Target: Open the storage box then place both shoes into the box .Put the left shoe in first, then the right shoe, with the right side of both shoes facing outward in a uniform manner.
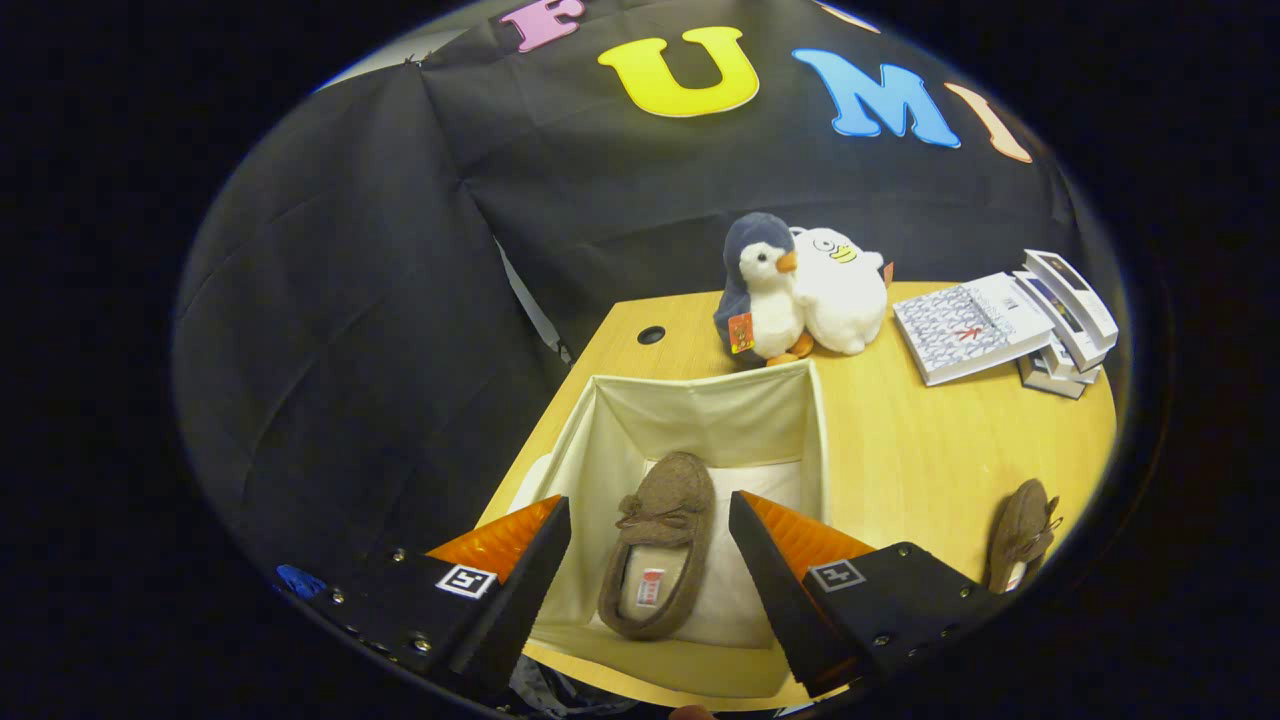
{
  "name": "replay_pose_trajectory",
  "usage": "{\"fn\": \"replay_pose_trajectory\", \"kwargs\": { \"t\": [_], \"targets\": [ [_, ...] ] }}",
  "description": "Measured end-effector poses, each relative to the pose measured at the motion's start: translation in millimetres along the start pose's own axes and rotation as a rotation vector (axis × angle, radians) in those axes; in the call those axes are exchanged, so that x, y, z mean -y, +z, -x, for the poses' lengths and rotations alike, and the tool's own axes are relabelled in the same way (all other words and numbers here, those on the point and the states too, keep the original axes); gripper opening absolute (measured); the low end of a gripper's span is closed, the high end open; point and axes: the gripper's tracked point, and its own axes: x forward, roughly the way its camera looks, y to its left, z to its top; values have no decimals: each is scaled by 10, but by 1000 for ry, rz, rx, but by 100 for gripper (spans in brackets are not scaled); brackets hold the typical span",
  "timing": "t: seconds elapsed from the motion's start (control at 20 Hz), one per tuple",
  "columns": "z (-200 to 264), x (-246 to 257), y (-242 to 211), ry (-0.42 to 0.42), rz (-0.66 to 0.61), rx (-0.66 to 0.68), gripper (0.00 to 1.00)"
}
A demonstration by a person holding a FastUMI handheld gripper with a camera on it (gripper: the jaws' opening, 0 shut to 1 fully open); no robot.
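Black cloth walls close in a booth around a pale wooden surface (930, 450) with a round cable hole (651, 335) near its far left corner. An open cream fabric storage box (700, 410) stands on the near left part of the surface, its mouth facing up. Inside it, on the floor of the box, lies one brown moccasin slipper (655, 545), toe pointing away and its opening toward the near wall, showing a small label inside. The tool (650, 565) hangs above the box and looks steeply down into it, its two fingers spread wide, one on each side of the slipper as seen from above and holding nothing. A second brown slipper (1022, 535) rests on the surface to the right of the box, well apart from it, beyond the right finger. At the far edge of the surface, just behind the box, a plush penguin (757, 295) leans against a white plush toy (840, 290). Further right lie a patterned book (965, 328) and a small stack of white boxes (1065, 320).
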Motion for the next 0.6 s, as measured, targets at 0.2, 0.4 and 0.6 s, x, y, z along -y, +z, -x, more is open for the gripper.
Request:
{"fn": "replay_pose_trajectory", "kwargs": {
  "t": [0.2,0.4,0.6],
  "targets": [
    [322,343,108,-42,46,53,98],
    [598,700,136,-85,47,80,98],
    [805,1121,121,-149,50,98,98]
  ]
}}
